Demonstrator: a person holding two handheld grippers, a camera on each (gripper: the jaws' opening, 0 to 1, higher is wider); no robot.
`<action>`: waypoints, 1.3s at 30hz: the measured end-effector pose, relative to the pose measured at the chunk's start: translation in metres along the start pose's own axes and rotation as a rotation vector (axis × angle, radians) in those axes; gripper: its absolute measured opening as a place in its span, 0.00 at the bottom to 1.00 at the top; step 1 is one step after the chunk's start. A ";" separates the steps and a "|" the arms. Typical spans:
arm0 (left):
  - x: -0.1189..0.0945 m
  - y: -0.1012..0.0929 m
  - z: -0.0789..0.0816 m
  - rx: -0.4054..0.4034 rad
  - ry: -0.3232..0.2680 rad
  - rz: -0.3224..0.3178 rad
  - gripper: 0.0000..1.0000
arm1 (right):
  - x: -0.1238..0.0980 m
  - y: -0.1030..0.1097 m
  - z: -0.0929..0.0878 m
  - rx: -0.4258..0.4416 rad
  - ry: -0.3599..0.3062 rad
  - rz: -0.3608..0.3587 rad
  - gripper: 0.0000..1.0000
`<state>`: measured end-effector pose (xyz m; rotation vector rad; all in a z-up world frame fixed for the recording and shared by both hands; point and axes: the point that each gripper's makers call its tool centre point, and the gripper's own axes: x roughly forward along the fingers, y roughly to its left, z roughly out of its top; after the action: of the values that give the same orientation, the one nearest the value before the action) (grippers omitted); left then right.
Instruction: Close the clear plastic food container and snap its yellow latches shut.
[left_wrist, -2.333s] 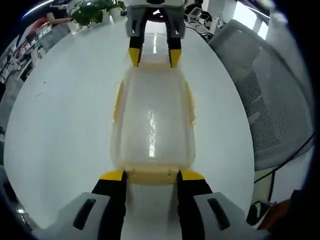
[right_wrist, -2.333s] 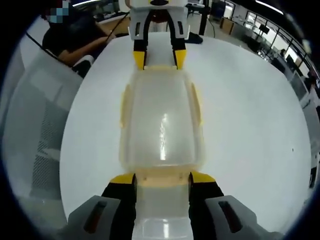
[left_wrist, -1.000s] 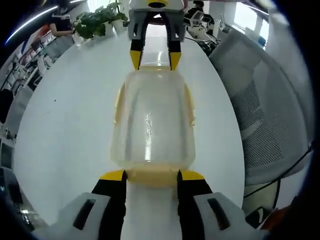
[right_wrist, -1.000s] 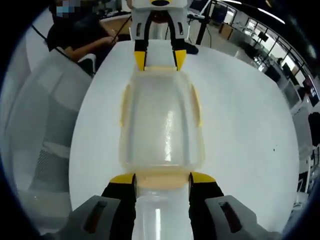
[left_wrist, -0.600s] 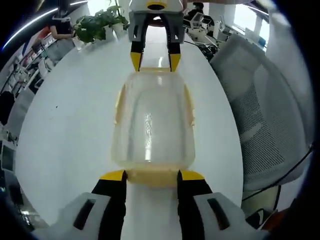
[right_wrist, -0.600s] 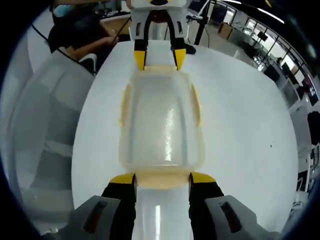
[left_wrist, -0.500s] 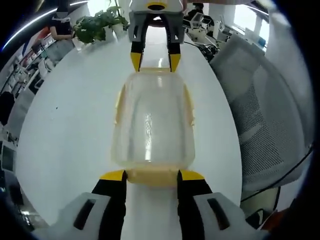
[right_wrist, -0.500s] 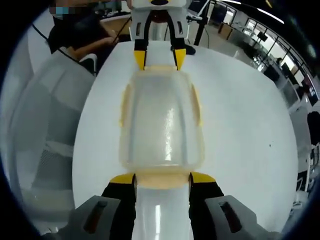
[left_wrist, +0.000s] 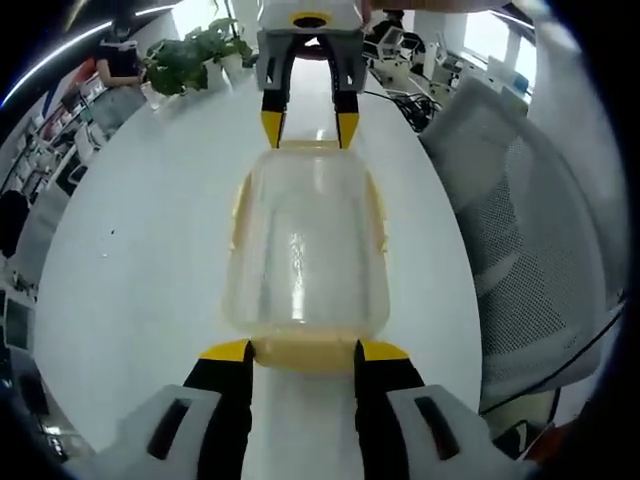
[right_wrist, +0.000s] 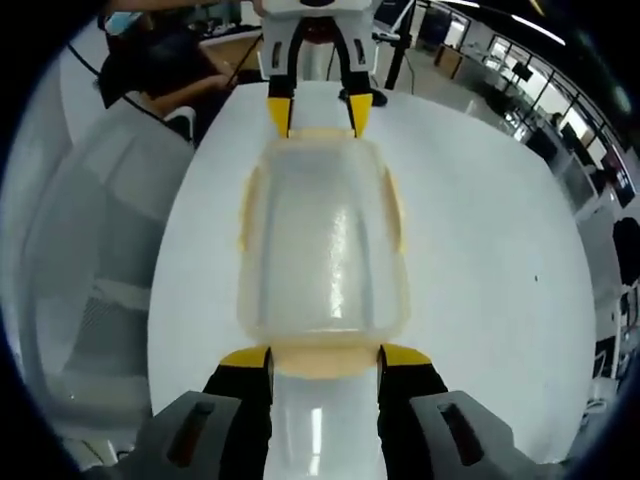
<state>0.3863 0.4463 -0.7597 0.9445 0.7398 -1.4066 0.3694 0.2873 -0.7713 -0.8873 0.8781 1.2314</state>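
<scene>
Lying lengthwise between the two tools: a clear container (left_wrist: 305, 250) with its lid on, resting on a white round surface (left_wrist: 140, 250), long axis running straight from one tool to the other. In the left gripper view, left tool (left_wrist: 298, 352) at the near short end, jaws apart and flanking the yellow end latch (left_wrist: 300, 352), tips just beside or touching it; no firm clamp to be made out. At the far short end, right tool (left_wrist: 305, 118) seen head-on, jaws likewise apart and straddling the opposite end. Along each long side, a yellow latch, the left-hand one (left_wrist: 238, 205) and the right-hand one (left_wrist: 380, 215), both lying close against the wall; whether snapped home or merely folded down, impossible to tell. A mesh chair (left_wrist: 520, 230) beside the surface at the right, a potted plant (left_wrist: 195, 45) beyond it.

In the right gripper view, same layout mirrored: container (right_wrist: 322, 240) stretching away from the right tool (right_wrist: 325, 358), jaws apart about the near end latch (right_wrist: 325, 362), left tool (right_wrist: 318, 112) at the far end. Each tool equally near its own end, so the end latches seem the natural next targets, one per tool. Undersides of the end latches hidden by the lid edge; lid seating hard to judge through glare on the clear plastic.
</scene>
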 end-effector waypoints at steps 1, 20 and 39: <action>0.001 0.000 0.002 -0.003 -0.001 -0.002 0.39 | -0.001 0.000 -0.002 -0.001 0.002 -0.001 0.40; 0.017 0.005 0.035 0.002 -0.014 -0.004 0.39 | -0.014 -0.004 -0.037 -0.002 0.024 0.000 0.40; 0.033 0.008 0.071 0.018 -0.017 -0.010 0.39 | -0.032 -0.010 -0.071 0.007 0.036 -0.010 0.40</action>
<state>0.3889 0.3680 -0.7555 0.9426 0.7215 -1.4307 0.3699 0.2092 -0.7699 -0.9095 0.9052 1.2058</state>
